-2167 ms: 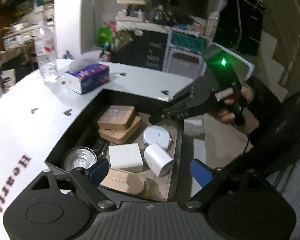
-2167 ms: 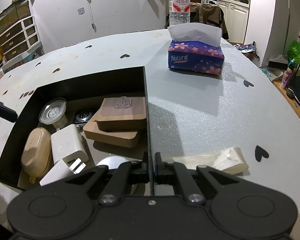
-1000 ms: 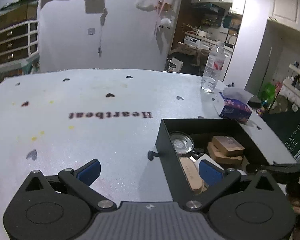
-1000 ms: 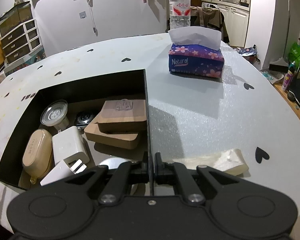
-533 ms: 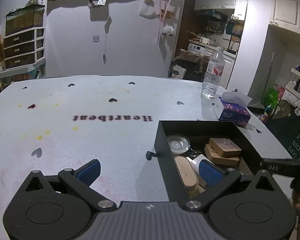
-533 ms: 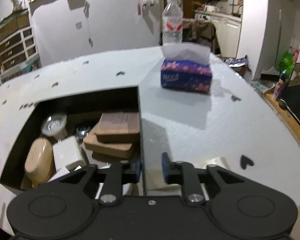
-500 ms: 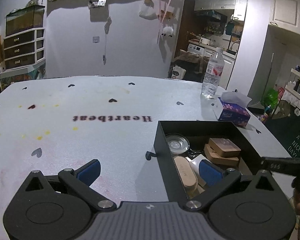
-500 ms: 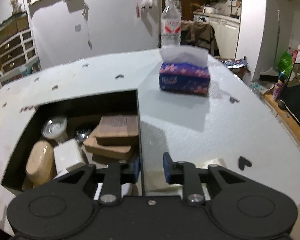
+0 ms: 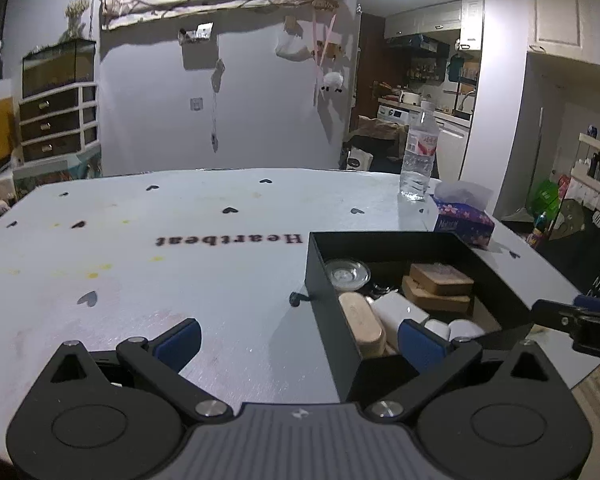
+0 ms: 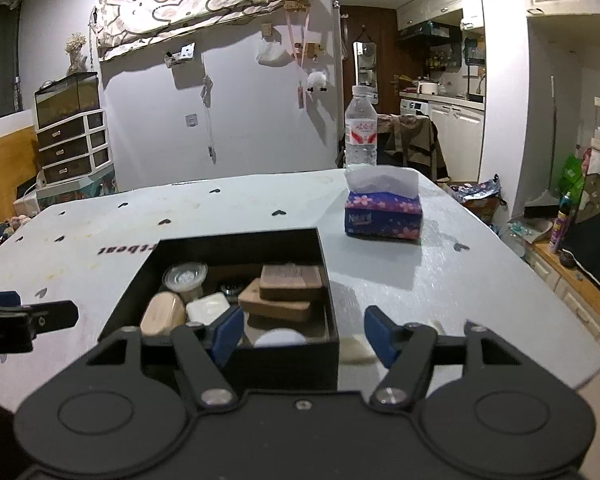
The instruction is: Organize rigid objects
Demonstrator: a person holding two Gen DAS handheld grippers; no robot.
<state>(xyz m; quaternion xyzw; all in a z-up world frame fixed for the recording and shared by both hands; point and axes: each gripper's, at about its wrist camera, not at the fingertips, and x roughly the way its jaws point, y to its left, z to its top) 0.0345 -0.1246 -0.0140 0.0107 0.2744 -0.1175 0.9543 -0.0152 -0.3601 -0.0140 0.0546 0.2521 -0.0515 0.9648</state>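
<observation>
Right gripper (image 10: 304, 336) fingers just spread wide, empty; left gripper (image 9: 298, 342) fingers wide, empty. Rigid objects (image 10: 288, 292) packed inside black box (image 10: 236, 246). Cream piece (image 10: 358, 350) right of box: approach low, grip squarely.

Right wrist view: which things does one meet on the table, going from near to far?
Black box → tissue box → water bottle.

We see pale table (image 10: 440, 280): black box (image 10: 284, 360) centre frame, tissue pack (image 10: 382, 218) and water bottle (image 10: 361, 132) upper right.
</observation>
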